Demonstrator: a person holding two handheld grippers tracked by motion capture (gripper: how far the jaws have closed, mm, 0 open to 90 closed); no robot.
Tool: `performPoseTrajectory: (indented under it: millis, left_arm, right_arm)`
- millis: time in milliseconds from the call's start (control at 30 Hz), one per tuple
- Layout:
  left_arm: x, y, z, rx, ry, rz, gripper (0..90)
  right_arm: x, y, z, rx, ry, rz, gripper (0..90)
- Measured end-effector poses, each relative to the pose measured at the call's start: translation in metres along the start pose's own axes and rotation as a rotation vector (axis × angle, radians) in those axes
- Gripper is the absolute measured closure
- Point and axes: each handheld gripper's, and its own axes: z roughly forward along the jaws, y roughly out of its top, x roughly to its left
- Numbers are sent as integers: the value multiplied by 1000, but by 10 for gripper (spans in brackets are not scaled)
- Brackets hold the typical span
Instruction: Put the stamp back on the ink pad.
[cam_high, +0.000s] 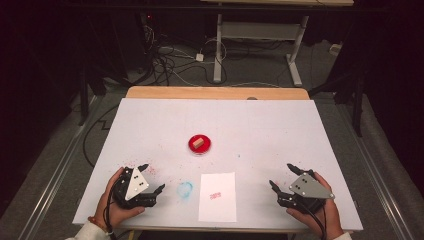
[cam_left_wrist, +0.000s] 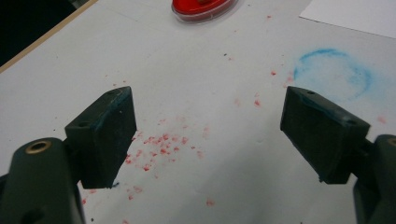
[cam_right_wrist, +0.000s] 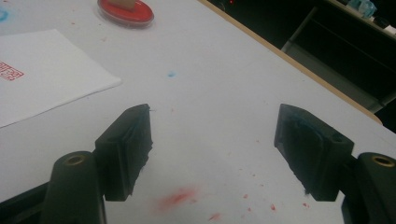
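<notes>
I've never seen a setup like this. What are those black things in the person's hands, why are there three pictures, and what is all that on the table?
Those are hand-held grippers: a person holds one two-jaw tool in each hand, the left gripper and the right gripper. One picture comes from a fixed camera above the white table. The other two come from small cameras riding on each gripper, looking out between its black jaws.

On the table lies a round red ink pad with a small wooden stamp resting on it. Nearer the person is a sheet of paper bearing a red stamp print. Beside it there is a smudged blue ring, and red ink specks are scattered near the left gripper.

Both grippers have their jaws wide apart and hold nothing.
</notes>
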Motion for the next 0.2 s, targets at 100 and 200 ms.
performPoseTrajectory:
  millis: [100,200]
  left_arm:
    - [3,0,2,4,-8,-9,178]
    - [4,0,3,2,-10,-20,178]
  right_arm:
    - [-1,-1,2,6,6,5,279]
    - [-1,-2,3,11,19,7,279]
